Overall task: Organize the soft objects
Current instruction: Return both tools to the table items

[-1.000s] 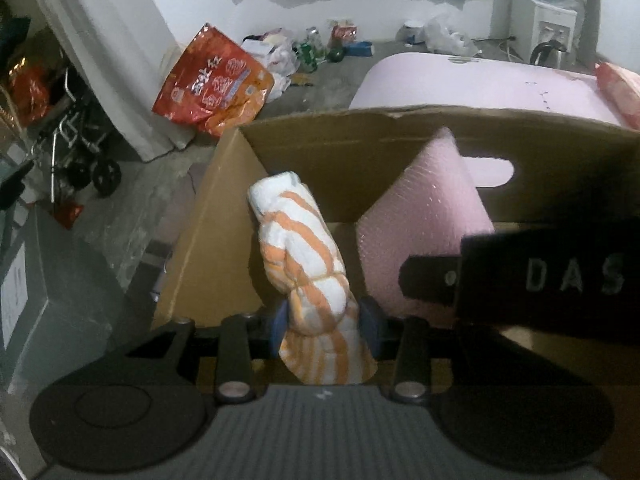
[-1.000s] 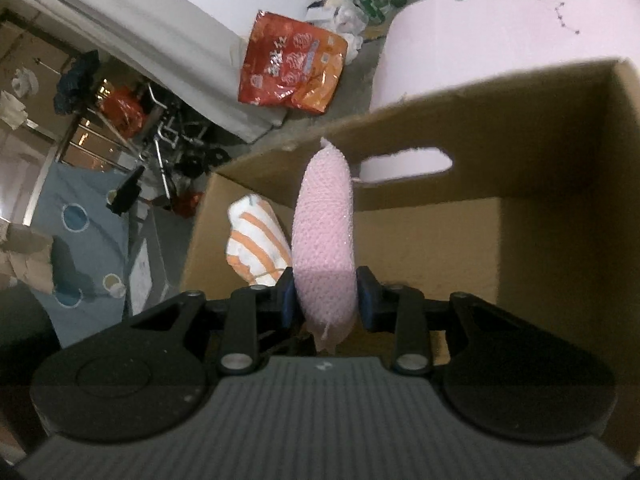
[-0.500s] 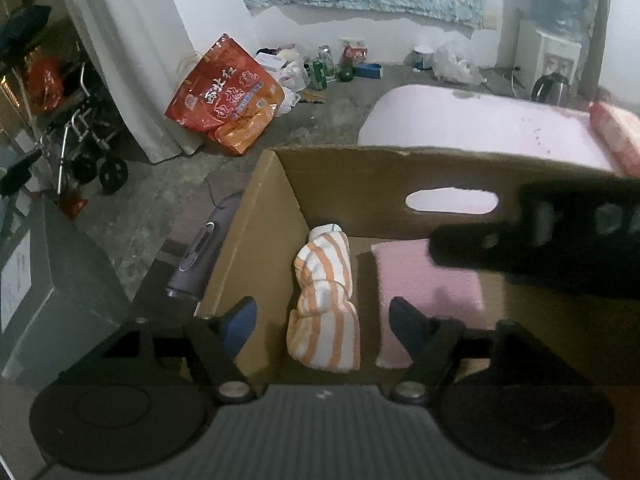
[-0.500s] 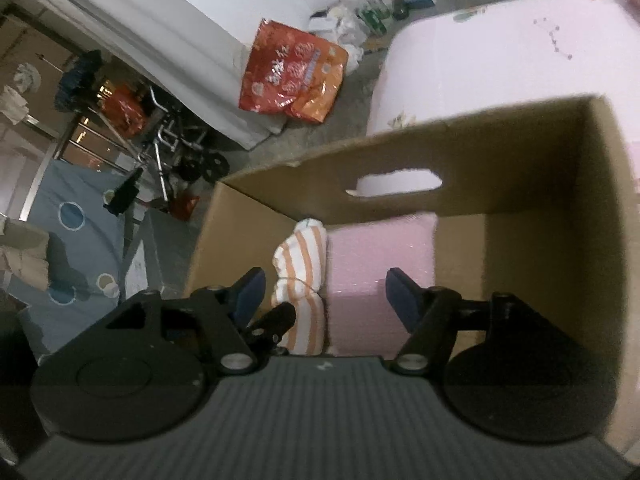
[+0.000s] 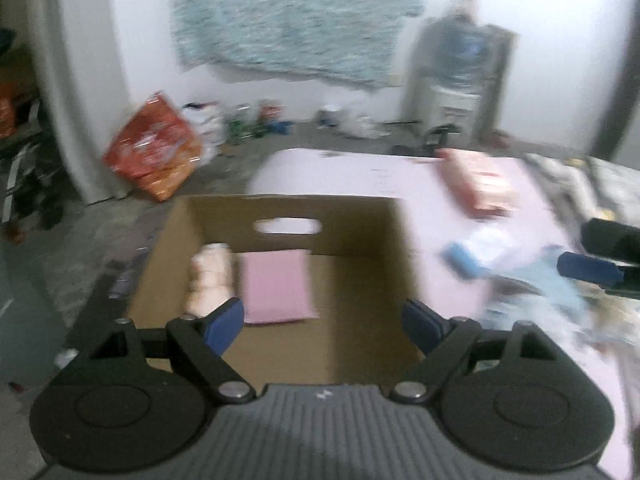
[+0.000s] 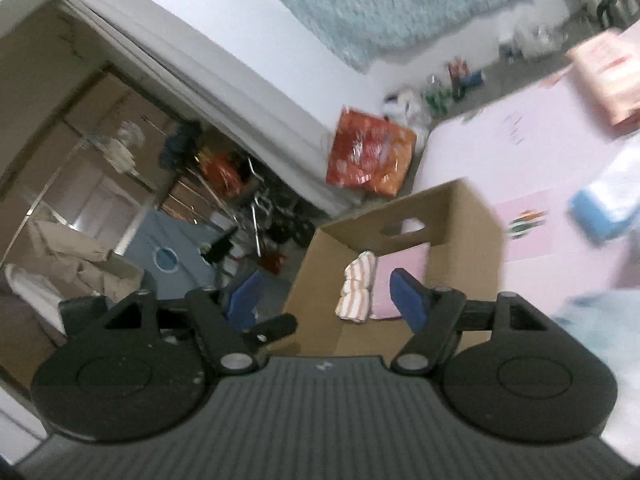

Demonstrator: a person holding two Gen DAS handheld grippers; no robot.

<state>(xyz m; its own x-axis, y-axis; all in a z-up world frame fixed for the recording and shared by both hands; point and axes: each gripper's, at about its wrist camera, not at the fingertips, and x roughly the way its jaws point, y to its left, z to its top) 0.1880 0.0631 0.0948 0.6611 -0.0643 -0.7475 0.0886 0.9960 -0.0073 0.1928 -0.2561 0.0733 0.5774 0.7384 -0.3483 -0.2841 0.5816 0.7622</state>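
Pink mat [image 5: 460, 184]: lying under everything; bearing the box and the loose items off to its right.
Cardboard box [image 5: 404, 248]: standing open-topped on the mat's near-left part, its handle slot facing the left wrist view; its right half is lying bare.
Pink cloth [image 5: 278, 286]: lying flat on the box floor, just beside the striped roll.
Striped towel [image 6: 358, 286]: lying rolled against the box's left wall, orange and white; touching or nearly touching the pink cloth — blur is hiding which.
Blue-and-white pack [image 5: 476, 252]: waiting on the mat to the right of the box, outside it; blurred.
Left gripper [image 5: 322, 324]: hovering over the box's near edge; jaws widening, nothing between them.
Right gripper [image 6: 320, 300]: hanging beside the box, turned sideways; jaws widening, gripping nothing.
Risk: both views are smearing, so a fast reach toward the remaining items may be misjudging them; an arm crossing low could be clipping the box wall and shifting it — the light pack may be sliding away from a one-sided pinch.
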